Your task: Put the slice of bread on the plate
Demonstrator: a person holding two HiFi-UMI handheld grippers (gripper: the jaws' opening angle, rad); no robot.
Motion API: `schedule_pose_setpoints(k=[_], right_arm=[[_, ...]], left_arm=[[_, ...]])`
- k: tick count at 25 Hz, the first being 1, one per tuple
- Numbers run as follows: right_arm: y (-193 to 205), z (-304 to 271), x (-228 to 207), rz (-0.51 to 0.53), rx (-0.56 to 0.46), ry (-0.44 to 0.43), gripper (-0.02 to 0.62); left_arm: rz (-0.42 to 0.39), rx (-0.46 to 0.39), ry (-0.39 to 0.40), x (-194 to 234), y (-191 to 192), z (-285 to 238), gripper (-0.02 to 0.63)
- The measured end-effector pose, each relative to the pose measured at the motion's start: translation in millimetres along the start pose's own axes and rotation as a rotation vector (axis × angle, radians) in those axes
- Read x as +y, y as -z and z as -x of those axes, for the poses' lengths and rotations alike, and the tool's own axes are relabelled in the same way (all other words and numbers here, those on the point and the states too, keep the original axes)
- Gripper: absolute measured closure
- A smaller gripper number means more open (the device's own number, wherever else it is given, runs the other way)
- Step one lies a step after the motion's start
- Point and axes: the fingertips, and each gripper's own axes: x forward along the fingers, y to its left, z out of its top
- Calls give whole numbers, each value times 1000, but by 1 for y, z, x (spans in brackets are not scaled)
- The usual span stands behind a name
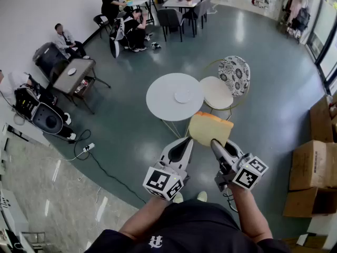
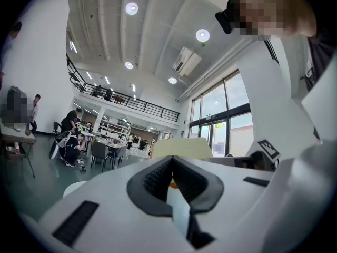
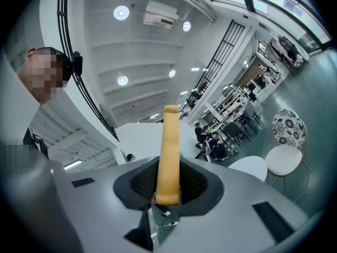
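slice of bread (image 1: 210, 129): flat, pale-faced, tan-crusted, pinched edge-on by right claw (image 1: 215, 143), held in the air near round white counter (image 1: 160, 101) | plate (image 1: 182, 96): small, white, seen on counter | left claw (image 1: 185, 143): closed, empty | floor (image 1: 253, 51): glossy grey-green, open hall

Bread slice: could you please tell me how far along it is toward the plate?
Done: the bread slice is picked up, clamped in the right tongs. In hand: it hangs in the air, short of the round table. Left: set it on the plate there, which looks bare.
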Motion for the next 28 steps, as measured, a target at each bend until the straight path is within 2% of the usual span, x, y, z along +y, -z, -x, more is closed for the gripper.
schedule_pose_setpoints(k=[14,28], right_arm=[[-1,12,-7,-66,-29,-2,503],[-9,27,-21,-78,-23,-16,503]], left_arm=[[-8,11,-11,-7,6,1,600],[-19,16,-40,-20,16,-12,600]])
